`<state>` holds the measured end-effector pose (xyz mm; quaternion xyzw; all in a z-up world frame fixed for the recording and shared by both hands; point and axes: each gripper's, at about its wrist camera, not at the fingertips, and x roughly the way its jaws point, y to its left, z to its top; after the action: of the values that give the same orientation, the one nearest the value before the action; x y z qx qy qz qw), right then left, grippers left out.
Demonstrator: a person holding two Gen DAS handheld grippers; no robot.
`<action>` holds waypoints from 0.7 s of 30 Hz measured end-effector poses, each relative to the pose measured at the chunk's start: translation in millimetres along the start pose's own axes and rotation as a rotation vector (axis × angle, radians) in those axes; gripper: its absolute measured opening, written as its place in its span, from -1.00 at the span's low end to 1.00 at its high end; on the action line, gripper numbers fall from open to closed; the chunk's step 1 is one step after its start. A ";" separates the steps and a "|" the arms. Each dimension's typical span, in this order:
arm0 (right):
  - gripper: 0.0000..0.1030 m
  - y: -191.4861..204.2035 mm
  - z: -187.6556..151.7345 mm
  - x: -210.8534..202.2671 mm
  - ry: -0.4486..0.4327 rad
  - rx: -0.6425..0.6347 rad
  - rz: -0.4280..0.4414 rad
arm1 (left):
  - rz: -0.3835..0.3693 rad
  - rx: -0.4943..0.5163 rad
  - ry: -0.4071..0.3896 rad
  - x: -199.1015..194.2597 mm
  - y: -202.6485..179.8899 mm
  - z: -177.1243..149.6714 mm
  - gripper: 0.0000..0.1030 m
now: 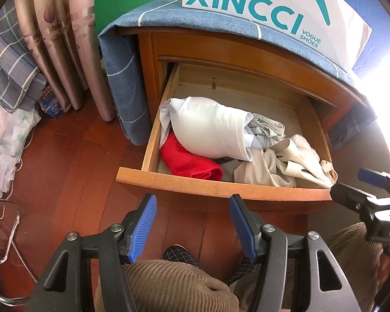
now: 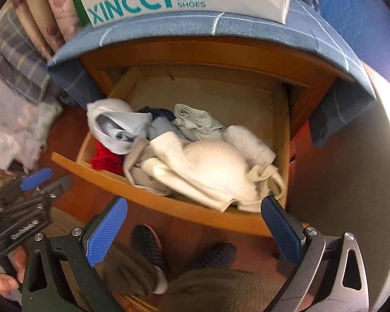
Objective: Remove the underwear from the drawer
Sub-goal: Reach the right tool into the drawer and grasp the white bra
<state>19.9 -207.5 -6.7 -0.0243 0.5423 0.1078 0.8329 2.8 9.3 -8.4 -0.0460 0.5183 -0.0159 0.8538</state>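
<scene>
The wooden drawer (image 1: pixel 221 186) stands pulled open, also in the right wrist view (image 2: pixel 169 205). It holds a heap of clothes: a white folded garment (image 1: pixel 210 127), a red piece (image 1: pixel 187 162), and cream underwear (image 1: pixel 293 163) at the right, which also shows as a cream bra-like piece (image 2: pixel 208 166). My left gripper (image 1: pixel 192 223) is open and empty, just in front of the drawer front. My right gripper (image 2: pixel 195 231) is open and empty, above the drawer's front right edge; it also shows at the right of the left wrist view (image 1: pixel 364 189).
A white XINCCI shoe box (image 1: pixel 273 7) sits on the blue cloth (image 1: pixel 148 18) that covers the cabinet top. Curtains (image 1: pixel 62 39) and a plaid cloth (image 1: pixel 10 62) hang at the left. The person's knees (image 1: pixel 169 283) and slippers (image 2: pixel 145 244) are below the grippers on the wooden floor.
</scene>
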 end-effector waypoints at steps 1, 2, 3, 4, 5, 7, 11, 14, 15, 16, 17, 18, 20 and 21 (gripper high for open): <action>0.98 -1.3 4.4 2.0 0.014 -0.015 -0.009 | -0.006 -0.003 0.001 0.1 0.7 0.1 0.16; 0.98 -3.6 9.1 4.9 0.033 -0.026 -0.011 | -0.014 -0.008 0.003 0.5 1.4 0.3 0.16; 0.98 -5.7 13.5 8.9 0.059 -0.036 -0.020 | -0.021 -0.012 0.005 0.9 2.2 0.4 0.16; 0.98 -8.2 17.6 13.8 0.089 -0.039 -0.026 | -0.029 -0.018 0.007 1.5 3.0 0.7 0.16; 0.97 -10.5 21.1 17.7 0.110 -0.037 -0.020 | -0.036 -0.023 0.009 2.1 3.7 1.0 0.16; 0.94 -14.7 27.2 26.3 0.159 -0.025 -0.007 | -0.049 -0.031 0.010 2.9 4.5 1.4 0.16; 0.94 -20.0 42.0 43.0 0.233 0.010 0.040 | -0.070 -0.038 0.017 4.6 5.5 1.7 0.16; 0.95 -19.6 50.2 58.8 0.290 0.003 0.033 | -0.082 -0.040 0.021 6.2 5.6 2.0 0.16; 0.95 -19.7 51.8 65.1 0.312 0.002 0.023 | -0.086 -0.043 0.023 7.1 6.0 2.3 0.16; 0.95 -19.5 52.3 70.3 0.328 0.002 0.018 | -0.090 -0.045 0.024 7.4 6.7 2.3 0.16; 0.95 -19.7 52.3 74.3 0.339 0.003 0.015 | -0.095 -0.048 0.026 8.3 7.3 2.4 0.16; 0.95 -20.2 52.3 79.4 0.351 0.006 0.014 | -0.100 -0.051 0.029 9.4 7.6 2.5 0.16; 0.95 -21.0 52.2 87.9 0.374 0.005 0.011 | -0.109 -0.058 0.034 11.0 7.9 3.0 0.16; 0.95 -21.6 51.7 92.5 0.387 0.005 0.009 | -0.116 -0.061 0.037 12.1 7.9 3.2 0.16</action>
<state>106.7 -206.2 -71.2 -0.0401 0.6928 0.1034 0.7126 11.1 16.5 -18.3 -0.1016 0.5308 -0.0503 0.8399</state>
